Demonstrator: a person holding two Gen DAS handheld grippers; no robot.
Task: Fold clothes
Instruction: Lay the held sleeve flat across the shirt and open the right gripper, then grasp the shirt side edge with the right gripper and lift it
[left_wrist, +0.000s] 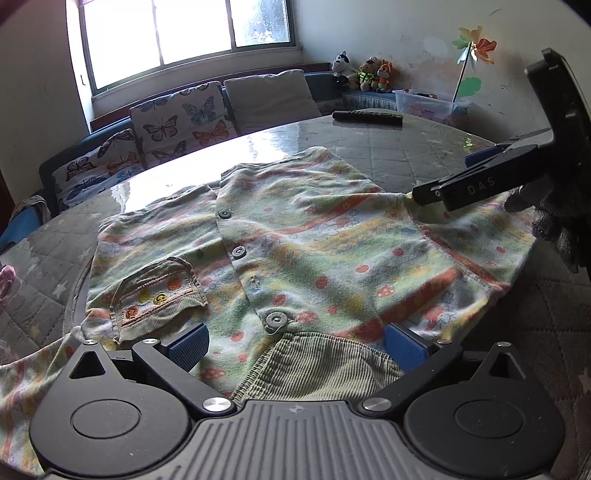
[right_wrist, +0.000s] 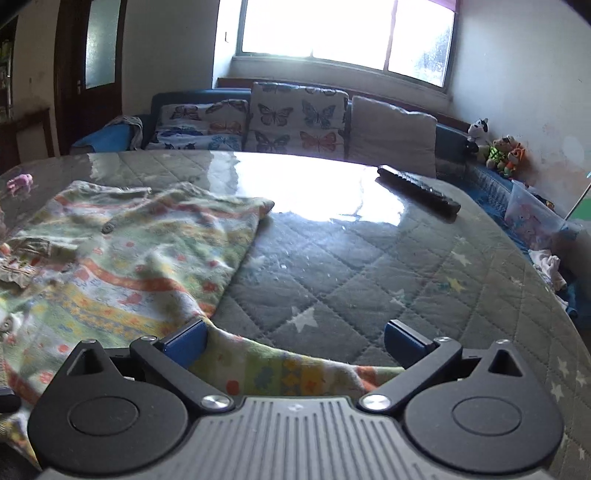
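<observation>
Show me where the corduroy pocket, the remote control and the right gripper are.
corduroy pocket (left_wrist: 159, 295), left wrist view, middle of its embroidered front.
remote control (right_wrist: 419, 190), right wrist view, middle of its body.
right gripper (right_wrist: 295, 338), right wrist view, midway between its fingertips.

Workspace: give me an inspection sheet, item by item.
Surface: round table with quilted star-print cover under a glossy top.
Job's things: patterned shirt spread flat, buttons up, corduroy collar nearest.
Clutter: remote control; small pink toy.
Grippers: left gripper open over collar; right gripper open over the shirt's edge.
Cables: nothing seen.
Surroundings: butterfly cushions, window, plush toys.
</observation>
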